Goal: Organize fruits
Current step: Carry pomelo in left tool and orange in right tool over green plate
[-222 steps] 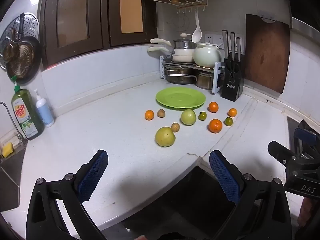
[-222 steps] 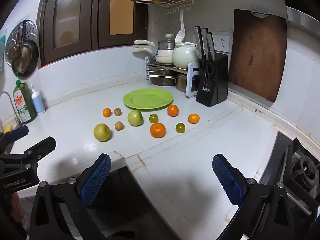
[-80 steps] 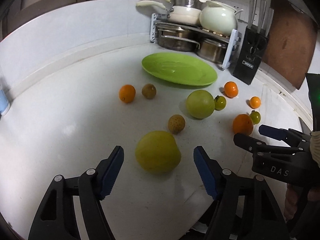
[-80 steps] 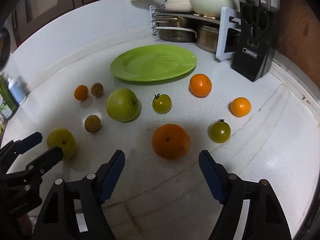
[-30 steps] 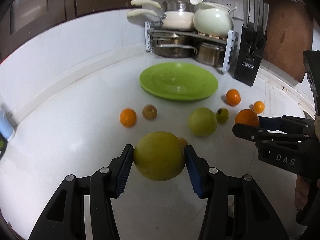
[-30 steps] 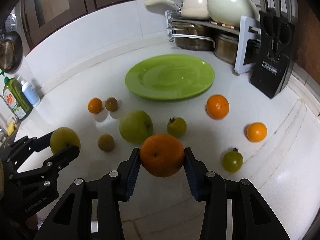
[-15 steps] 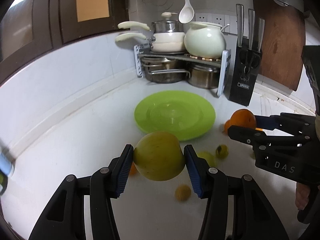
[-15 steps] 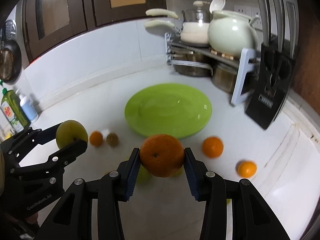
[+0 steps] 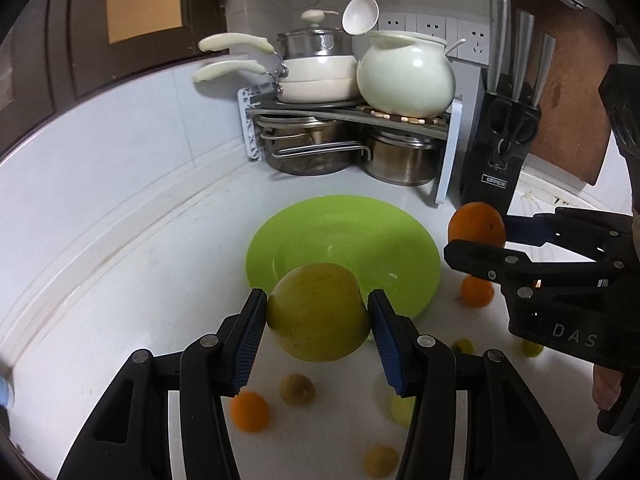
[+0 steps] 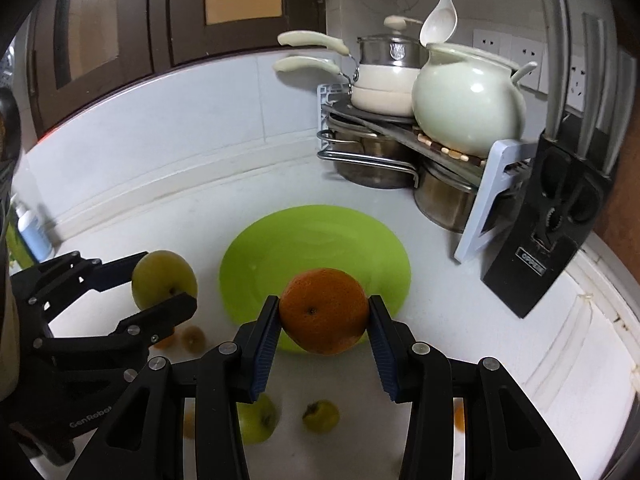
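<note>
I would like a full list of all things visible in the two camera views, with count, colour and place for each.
Yellow-green fruit: one, yellow-green, held in the air before the plate.
Large orange: one, orange, held in the air before the plate.
Plate: one, bright green, on the counter, nothing on it.
Loose fruits: several, orange, green and brownish, on the counter below the grippers; blurred, exact count unclear.
Pot rack: one, grey, in the corner, with pans and a pale pot.
Ladle: one, white, hanging.
Knife block: one, black, right of the rack.
Left gripper: black with blue pads, shut on the yellow-green fruit.
Right gripper: same, shut on the large orange.
</note>
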A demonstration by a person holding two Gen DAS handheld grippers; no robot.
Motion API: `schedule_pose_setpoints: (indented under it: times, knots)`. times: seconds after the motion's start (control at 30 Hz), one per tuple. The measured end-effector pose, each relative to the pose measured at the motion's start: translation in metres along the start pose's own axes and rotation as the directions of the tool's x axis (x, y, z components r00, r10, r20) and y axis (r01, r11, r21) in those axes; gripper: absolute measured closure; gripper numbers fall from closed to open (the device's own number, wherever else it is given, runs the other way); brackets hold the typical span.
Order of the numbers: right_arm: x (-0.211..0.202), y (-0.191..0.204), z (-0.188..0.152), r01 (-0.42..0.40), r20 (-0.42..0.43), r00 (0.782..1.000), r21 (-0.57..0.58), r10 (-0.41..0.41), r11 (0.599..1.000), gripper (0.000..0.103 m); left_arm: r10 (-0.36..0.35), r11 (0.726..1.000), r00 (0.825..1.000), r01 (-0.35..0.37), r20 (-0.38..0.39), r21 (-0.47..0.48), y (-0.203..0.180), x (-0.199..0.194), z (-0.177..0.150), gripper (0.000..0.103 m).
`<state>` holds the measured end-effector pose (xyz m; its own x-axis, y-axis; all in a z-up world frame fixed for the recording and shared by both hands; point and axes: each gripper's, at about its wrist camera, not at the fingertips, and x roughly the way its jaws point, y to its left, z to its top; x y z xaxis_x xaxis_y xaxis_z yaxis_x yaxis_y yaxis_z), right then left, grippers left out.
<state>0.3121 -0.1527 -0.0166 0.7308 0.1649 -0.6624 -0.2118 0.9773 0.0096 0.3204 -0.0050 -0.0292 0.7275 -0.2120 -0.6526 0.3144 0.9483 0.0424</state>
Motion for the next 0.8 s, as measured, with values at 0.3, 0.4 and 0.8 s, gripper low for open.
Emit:
schedule_pose_setpoints:
  times: [0.3,0.4,0.8]
  knots:
    - [0.048,-0.02,0.014,-0.015,-0.094,0.995,0.018,0.016,1.0,0.059,-0.05,0.998,0.995,0.053,-0.088,0.034,0.006,0.051,0.025,0.051]
    - [0.062,-0.024,0.014,-0.016,-0.129,0.992,0.024,0.019,1.0,0.059,-0.078,0.996,0.989,0.082,-0.125,0.024,0.008,0.067,0.029,0.051]
    - [0.093,-0.031,0.007,-0.028,-0.207,0.978,0.048,0.037,0.998,0.059,-0.091,0.994,0.975,0.1,-0.203,0.034,0.005,0.1,0.029,0.051]
